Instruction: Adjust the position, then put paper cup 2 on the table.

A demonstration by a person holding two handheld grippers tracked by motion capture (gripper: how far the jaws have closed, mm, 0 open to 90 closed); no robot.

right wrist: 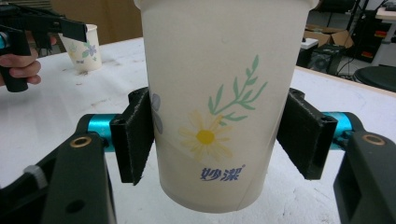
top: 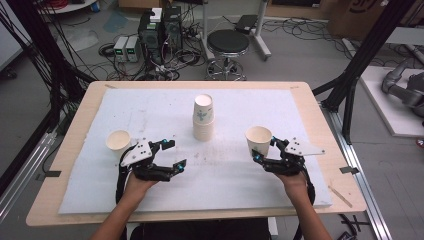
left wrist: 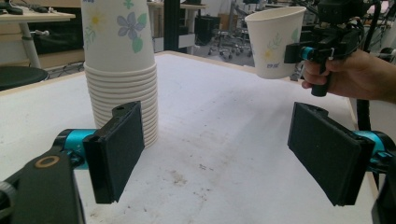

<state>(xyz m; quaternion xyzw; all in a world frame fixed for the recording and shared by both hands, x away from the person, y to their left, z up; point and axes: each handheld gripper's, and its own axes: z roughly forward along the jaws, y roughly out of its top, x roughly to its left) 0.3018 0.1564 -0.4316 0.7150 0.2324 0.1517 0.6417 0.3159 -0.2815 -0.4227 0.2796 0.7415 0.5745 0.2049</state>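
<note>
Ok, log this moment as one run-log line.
right gripper: shut on paper cup, lifted | left gripper: open, empty | cup stack: mid-table | single cup: beside left gripper

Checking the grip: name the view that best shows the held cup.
Right gripper view: the cup stands close between both pads. High view shows it small at the right gripper; left gripper view shows it far off.

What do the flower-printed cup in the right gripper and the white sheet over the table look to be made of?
The flower-printed white cup looks like thin matte paper: a side seam and a rolled rim show. It is clamped by the right gripper. The white sheet on the table seems a soft foam or felt pad, dull and lightly stained; which one is unclear.
</note>
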